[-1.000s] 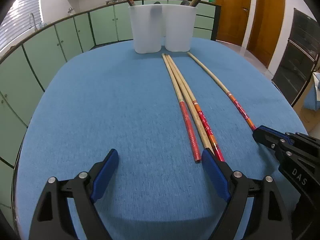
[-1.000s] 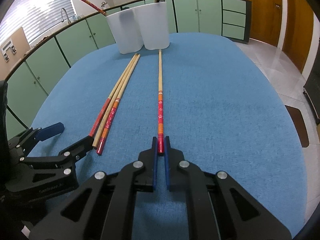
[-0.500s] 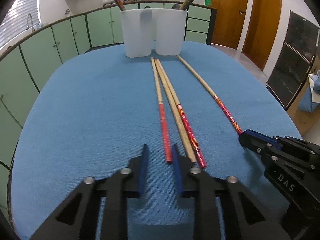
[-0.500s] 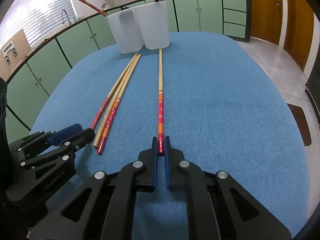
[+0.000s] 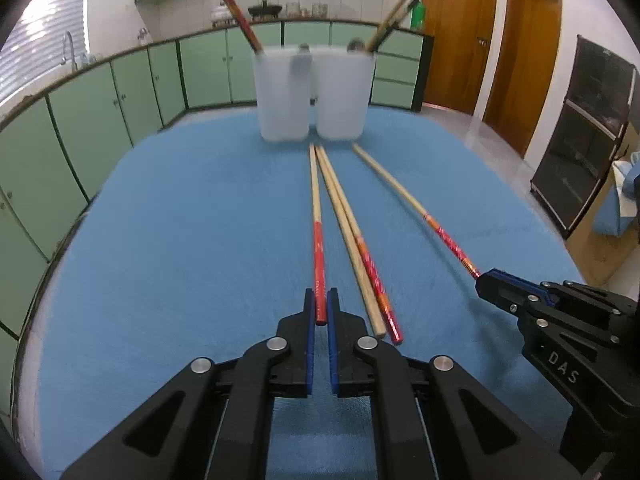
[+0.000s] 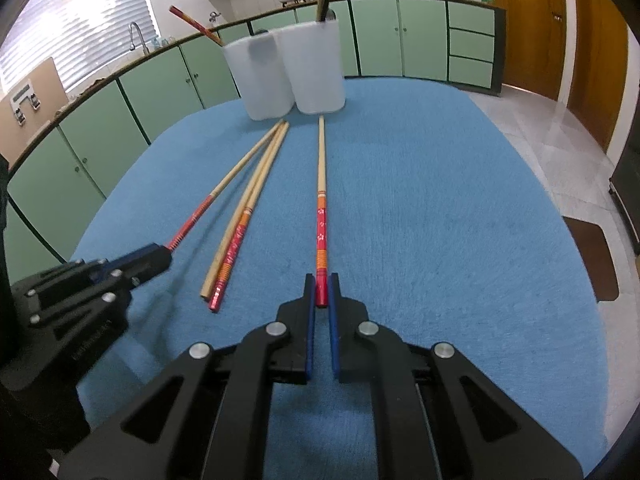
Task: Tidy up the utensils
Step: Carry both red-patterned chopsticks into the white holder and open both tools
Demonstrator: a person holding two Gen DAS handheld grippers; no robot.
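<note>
Both claws clamped on chopstick butts, my left gripper point(image 5: 321, 309) on the red-ended chopstick point(image 5: 318, 248), right gripper point(image 6: 322, 293) on the flowered chopstick point(image 6: 321, 216) (long axes run straight ahead, tips near the white cups point(image 5: 310, 94)).

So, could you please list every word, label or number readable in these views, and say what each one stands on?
"DAS": white letters on the black body of the right gripper, seen from the left wrist.
Faint print on the side of the left gripper, seen from the right wrist: too blurred to read.
Marks on the red end of the chopstick in the left gripper: too small to read.
</note>
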